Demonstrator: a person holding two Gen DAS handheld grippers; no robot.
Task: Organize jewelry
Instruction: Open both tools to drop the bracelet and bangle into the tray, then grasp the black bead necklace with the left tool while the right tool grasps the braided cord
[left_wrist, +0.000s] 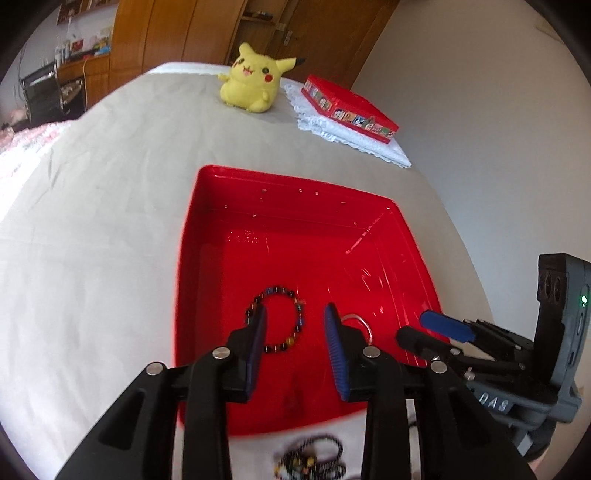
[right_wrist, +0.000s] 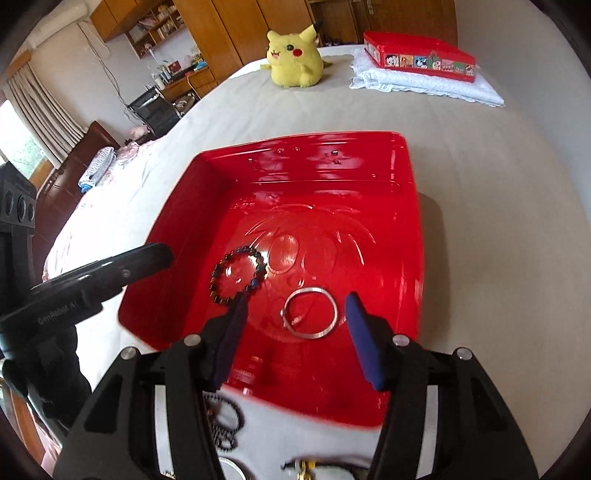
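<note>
Bedspread (left_wrist: 110, 221), beige and broad, running bare to the left and beyond the tray up to the Pikachu plush (left_wrist: 251, 83) and the red lidded box (left_wrist: 347, 107) on folded white lace cloth (left_wrist: 354, 138) near the far edge. Red plastic tray (left_wrist: 369, 236) at centre, walls raised all round, floor mostly bare toward its far side. Left gripper (left_wrist: 295, 328) hovering over the tray's near part, jaws apart and gripping nothing; beaded bracelet (left_wrist: 275, 319) flat on the tray floor, partly behind the left pad. Right gripper (right_wrist: 295, 319) likewise parted and empty, silver bangle (right_wrist: 310, 312) lying on the floor between its pads, touching neither. Bracelet and bangle near each other, apart. More beaded jewelry (left_wrist: 310, 461) on the bedspread before the tray's near rim, blurred, cut off, half hidden by the gripper arms.
</note>
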